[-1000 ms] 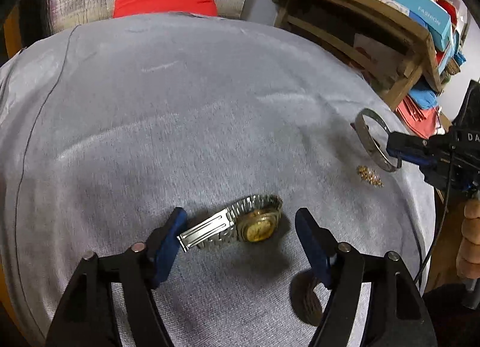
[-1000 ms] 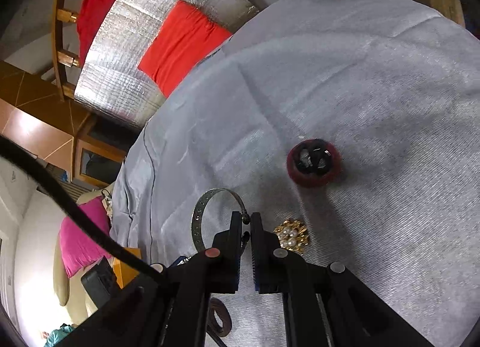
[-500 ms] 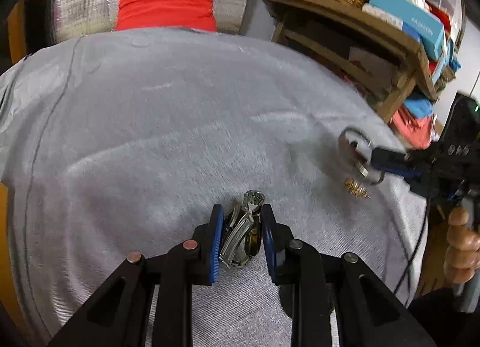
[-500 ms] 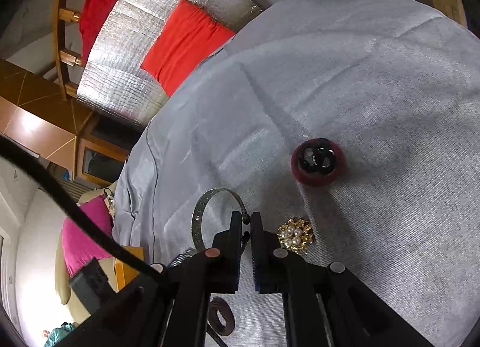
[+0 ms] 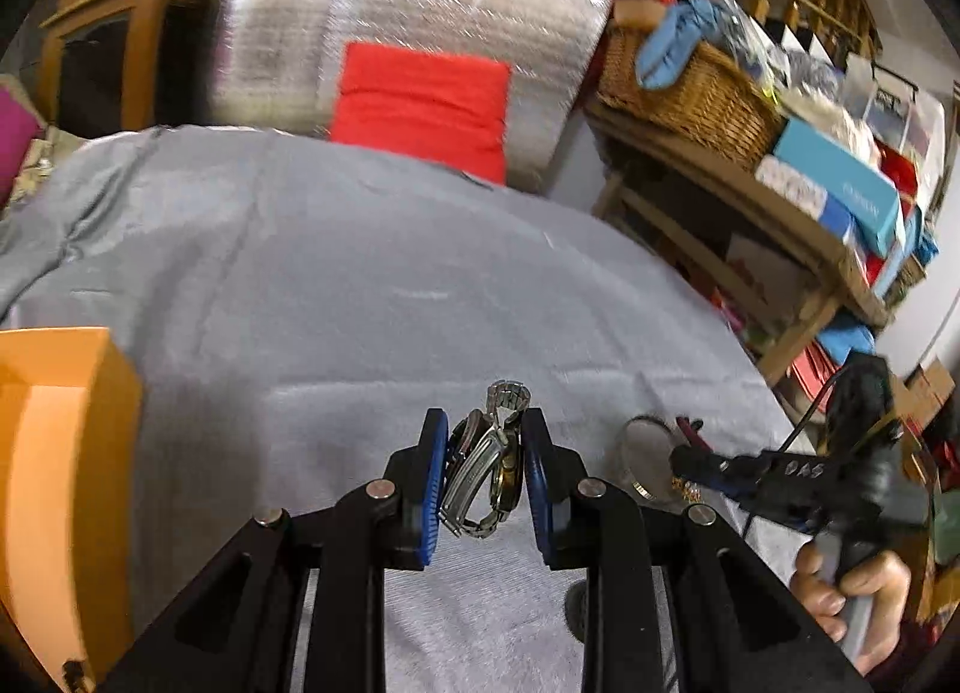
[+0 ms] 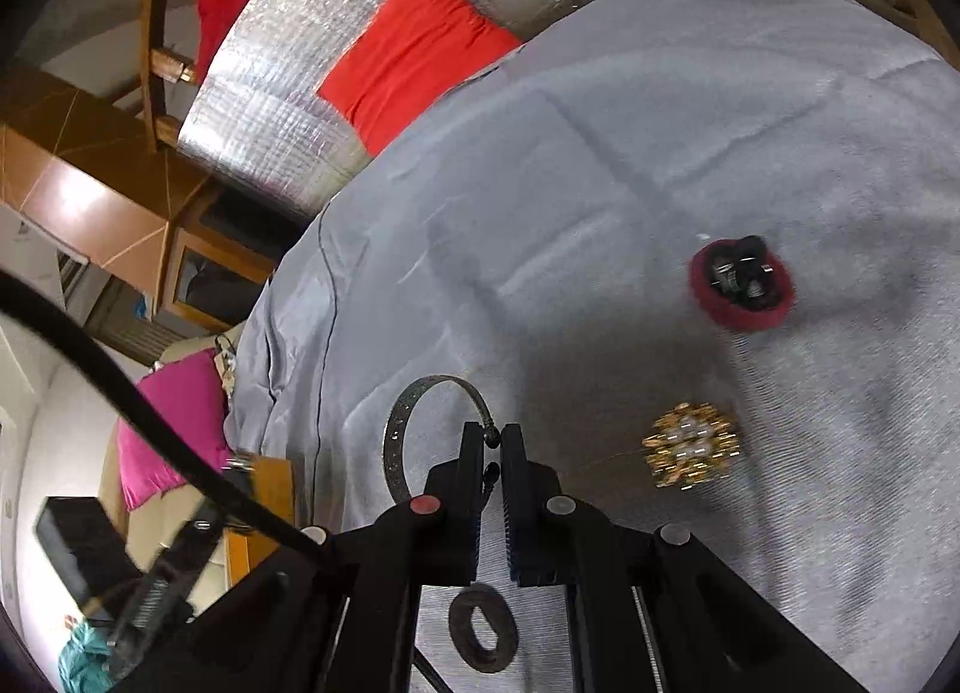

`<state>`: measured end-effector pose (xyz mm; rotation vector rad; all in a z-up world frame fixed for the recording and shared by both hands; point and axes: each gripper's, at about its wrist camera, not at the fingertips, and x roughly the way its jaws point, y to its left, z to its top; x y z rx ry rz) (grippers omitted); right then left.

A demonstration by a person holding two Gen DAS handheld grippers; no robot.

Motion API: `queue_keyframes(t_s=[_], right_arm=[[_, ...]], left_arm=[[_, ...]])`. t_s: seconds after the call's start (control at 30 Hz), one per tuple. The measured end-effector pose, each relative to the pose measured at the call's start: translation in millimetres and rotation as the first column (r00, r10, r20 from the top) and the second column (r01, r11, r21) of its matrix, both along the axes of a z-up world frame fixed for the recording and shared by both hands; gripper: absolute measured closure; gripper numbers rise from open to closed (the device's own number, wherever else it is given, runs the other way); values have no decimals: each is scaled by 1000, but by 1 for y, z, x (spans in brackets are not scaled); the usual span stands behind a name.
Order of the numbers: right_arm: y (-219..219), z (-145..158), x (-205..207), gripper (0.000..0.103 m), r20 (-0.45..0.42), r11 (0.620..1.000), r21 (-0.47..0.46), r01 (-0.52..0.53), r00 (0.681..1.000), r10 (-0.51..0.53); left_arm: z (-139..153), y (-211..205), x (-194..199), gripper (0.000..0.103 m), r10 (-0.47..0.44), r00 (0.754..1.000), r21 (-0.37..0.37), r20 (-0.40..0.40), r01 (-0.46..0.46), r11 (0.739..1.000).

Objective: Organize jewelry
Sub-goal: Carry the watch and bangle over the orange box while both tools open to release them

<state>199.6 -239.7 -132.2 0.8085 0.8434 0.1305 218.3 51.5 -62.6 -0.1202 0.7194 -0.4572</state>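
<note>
Jewelry was still mostly unsorted. The left gripper [image 5: 485, 468] had its jaws clamped on a folded silver-and-gold metal wristwatch [image 5: 487, 462], lifted clear of the grey cloth-covered desk [image 5: 360, 303], with an orange box [image 5: 57, 453] at near left. The right gripper [image 6: 493, 456] had its jaws pinched narrow on a dark open metal bangle [image 6: 414, 423]. A gold pearl brooch [image 6: 690, 444] and a red round case [image 6: 741, 285] holding small pieces lay on the cloth, apparently still to sort.

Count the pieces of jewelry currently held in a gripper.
2: the wristwatch clamped in the left gripper, and the silver bangle pinched in the right gripper. Others lie loose on the cloth.
</note>
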Motion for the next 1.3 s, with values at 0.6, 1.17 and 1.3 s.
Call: queue_keyframes(t_s=[0.6, 1.17, 1.3], right_arm=[[205, 62, 34, 96, 133, 908, -287, -304, 926, 353], [406, 51, 54, 96, -65, 640, -513, -572, 770, 635], [434, 38, 56, 96, -148, 540, -585, -605, 734, 662]], left_arm=[[29, 204, -43, 77, 431, 902, -45, -7, -431, 901], [-63, 287, -40, 77, 542, 778, 22, -319, -565, 825], [-75, 287, -34, 77, 545, 760, 53, -354, -565, 823]])
